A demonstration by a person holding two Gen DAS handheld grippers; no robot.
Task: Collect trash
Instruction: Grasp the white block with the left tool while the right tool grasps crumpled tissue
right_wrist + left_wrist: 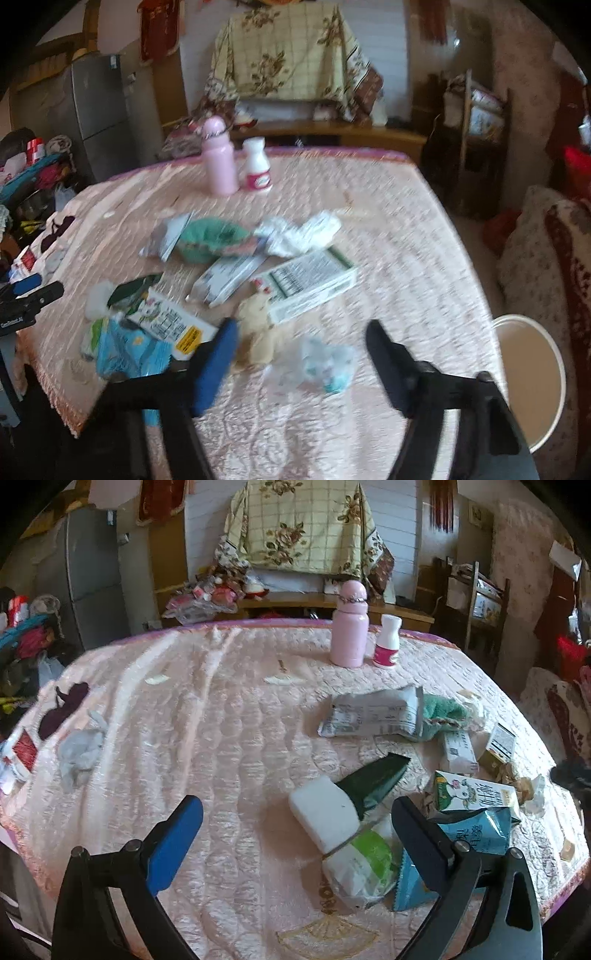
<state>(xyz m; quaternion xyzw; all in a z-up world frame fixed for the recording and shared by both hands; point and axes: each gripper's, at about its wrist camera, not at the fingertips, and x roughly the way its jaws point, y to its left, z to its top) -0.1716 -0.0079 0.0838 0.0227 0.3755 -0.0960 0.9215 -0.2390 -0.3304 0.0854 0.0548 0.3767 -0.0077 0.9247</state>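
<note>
Both apart: left gripper [297, 825] over white foam block [325, 818], right gripper [303, 345] over crumpled wrapper [327, 363], near table [406, 258] edge.

A table covered by a quilted pink satin cloth [221, 738] carries a tall pink bottle [349, 626], a small white bottle [386, 641], and scattered wrappers, cartons and crumpled tissues.
</note>
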